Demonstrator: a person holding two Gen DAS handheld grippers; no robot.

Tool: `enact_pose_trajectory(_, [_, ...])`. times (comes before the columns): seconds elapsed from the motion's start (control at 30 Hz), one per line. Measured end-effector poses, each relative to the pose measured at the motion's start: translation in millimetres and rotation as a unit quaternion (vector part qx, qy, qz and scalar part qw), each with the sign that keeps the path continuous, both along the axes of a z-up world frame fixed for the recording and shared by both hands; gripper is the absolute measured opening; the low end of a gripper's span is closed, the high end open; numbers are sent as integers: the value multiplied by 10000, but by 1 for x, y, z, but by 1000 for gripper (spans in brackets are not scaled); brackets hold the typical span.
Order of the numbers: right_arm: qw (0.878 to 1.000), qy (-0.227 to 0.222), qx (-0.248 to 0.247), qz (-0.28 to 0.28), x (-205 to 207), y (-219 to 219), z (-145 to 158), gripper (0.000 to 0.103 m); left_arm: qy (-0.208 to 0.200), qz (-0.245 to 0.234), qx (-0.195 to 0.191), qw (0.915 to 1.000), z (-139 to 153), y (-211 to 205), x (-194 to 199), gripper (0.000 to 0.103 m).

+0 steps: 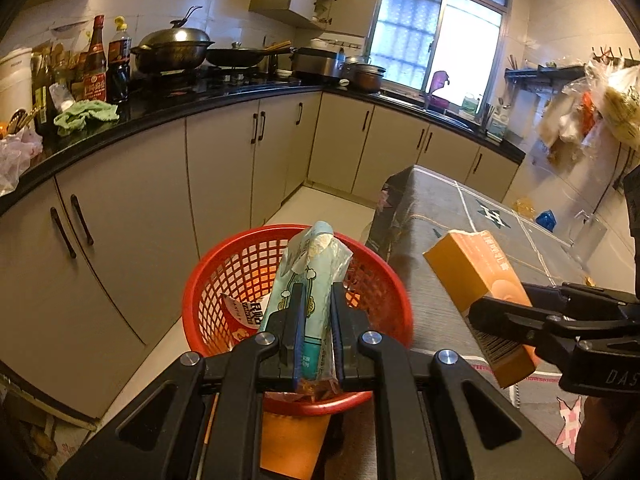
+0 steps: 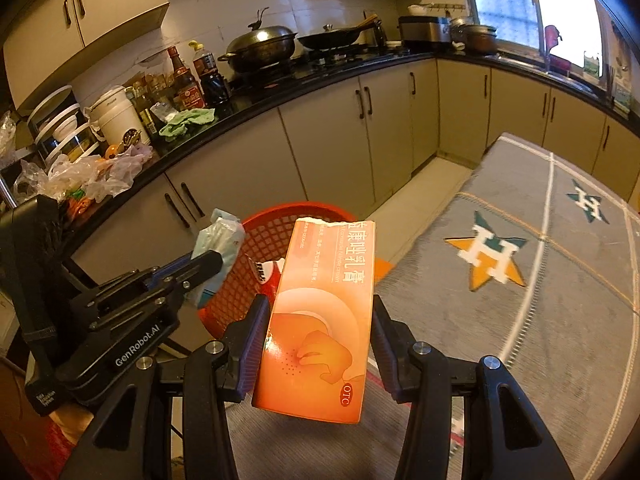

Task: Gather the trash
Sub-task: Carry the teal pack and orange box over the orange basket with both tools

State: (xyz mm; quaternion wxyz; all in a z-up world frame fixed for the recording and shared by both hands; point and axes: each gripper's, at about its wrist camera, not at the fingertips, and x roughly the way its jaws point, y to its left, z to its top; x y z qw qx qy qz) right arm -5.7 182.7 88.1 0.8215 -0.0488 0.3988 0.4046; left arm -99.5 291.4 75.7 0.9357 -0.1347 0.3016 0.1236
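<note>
Beige cabinets, black countertop, bright window, tiled walls

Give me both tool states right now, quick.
Left tool: closed on the pale blue wrapper, over the red basket.
Right tool: closed on the orange box.

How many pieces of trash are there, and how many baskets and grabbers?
Trash held: 2, the blue wrapper and the orange box
Trash in the basket: 1, a red-and-white wrapper
Basket: 1
Grabbers: 2, left gripper and right gripper
Total: 6
</note>
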Motion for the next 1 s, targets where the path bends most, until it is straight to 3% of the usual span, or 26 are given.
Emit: enact_pose_trajectory(1.0, [9966, 810, 141, -70, 50, 48, -38, 54, 225, 71, -356, 9991, -31, 34, 19, 11])
